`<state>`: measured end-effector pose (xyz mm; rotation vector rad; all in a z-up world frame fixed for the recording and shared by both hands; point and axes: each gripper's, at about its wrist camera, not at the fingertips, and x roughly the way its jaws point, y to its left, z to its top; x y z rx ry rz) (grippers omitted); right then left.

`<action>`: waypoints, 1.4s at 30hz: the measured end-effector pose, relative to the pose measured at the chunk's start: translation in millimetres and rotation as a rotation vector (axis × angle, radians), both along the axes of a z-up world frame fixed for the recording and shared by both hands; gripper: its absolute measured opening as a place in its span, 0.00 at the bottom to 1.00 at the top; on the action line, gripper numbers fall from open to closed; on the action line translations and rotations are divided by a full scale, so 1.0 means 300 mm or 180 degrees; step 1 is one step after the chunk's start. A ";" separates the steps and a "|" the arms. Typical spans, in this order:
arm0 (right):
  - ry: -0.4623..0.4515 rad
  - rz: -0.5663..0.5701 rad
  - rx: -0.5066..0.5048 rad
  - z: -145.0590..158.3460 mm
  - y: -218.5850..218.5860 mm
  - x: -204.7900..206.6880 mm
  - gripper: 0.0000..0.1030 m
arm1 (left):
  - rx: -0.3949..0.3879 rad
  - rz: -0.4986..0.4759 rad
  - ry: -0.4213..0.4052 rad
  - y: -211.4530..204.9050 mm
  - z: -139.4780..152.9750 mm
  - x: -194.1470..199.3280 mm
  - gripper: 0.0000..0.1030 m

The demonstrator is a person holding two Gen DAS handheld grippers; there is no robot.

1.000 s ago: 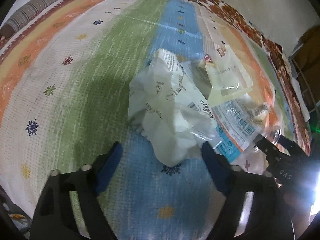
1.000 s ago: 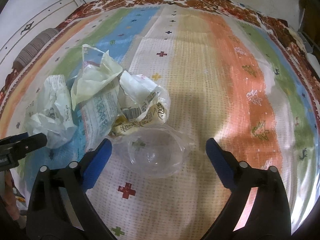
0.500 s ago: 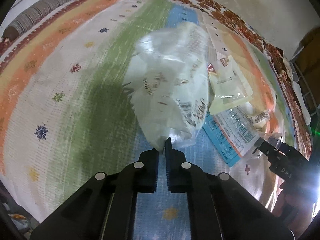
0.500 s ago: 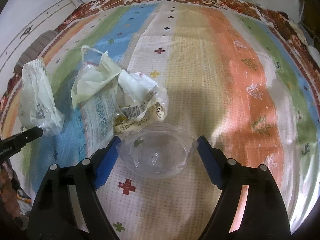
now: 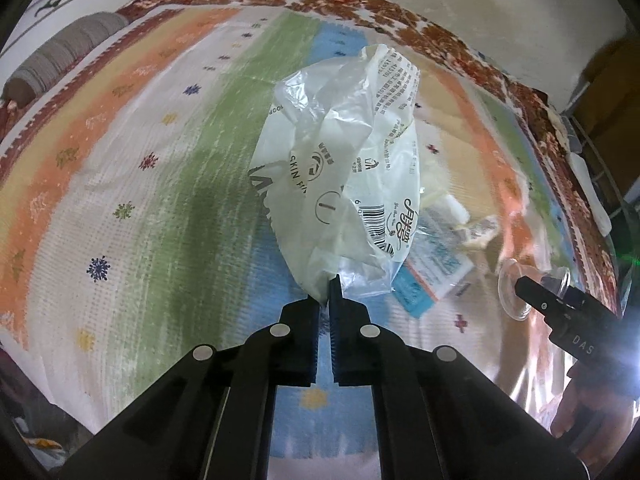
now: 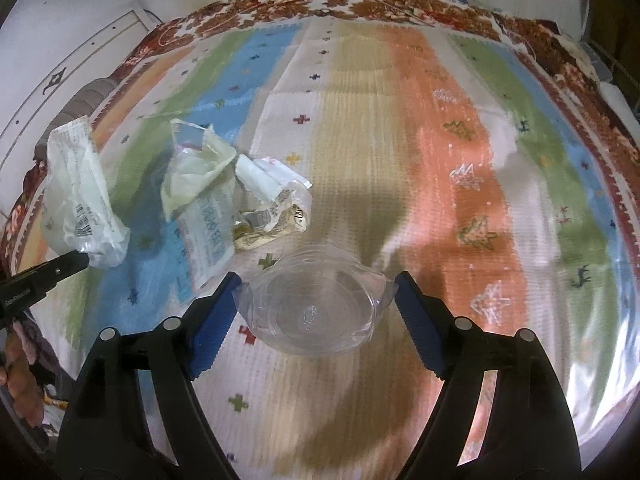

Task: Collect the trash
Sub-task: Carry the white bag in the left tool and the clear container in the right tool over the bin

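Observation:
My left gripper (image 5: 329,285) is shut on a crumpled white printed plastic bag (image 5: 348,168) and holds it lifted above the striped cloth; the bag also shows in the right wrist view (image 6: 80,204). My right gripper (image 6: 316,282) has closed onto a clear plastic bowl-shaped lid (image 6: 316,312), its blue pads touching both rims; the lid seems raised slightly off the cloth. More trash lies on the cloth: a pale yellow-green bag (image 6: 196,168), a blue and white packet (image 6: 208,232) and a crumpled printed wrapper (image 6: 276,208).
A striped woven cloth (image 6: 440,140) with a red floral border covers the surface. A grey rolled cushion (image 5: 64,52) lies at the far left. A white wall stands behind. Wire shelving (image 5: 600,168) stands at the right edge.
My left gripper closed on the white bag and lifted it off the cloth. My right gripper moved forward and closed around the clear lid.

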<state>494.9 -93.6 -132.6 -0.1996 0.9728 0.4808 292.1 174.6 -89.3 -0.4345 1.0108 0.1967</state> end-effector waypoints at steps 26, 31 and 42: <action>-0.0396 0.0306 0.0130 0.265 -0.124 -0.365 0.72 | -0.0004 -0.0270 -0.0199 -0.193 0.236 -0.172 0.03; -0.0386 0.0328 0.0231 0.293 -0.149 -0.409 0.72 | -0.0082 -0.0166 -0.0135 -0.201 0.236 -0.206 0.03; -0.0389 0.0417 0.0297 0.309 -0.185 -0.513 0.72 | -0.0267 -0.0182 -0.0255 -0.253 0.275 -0.303 0.03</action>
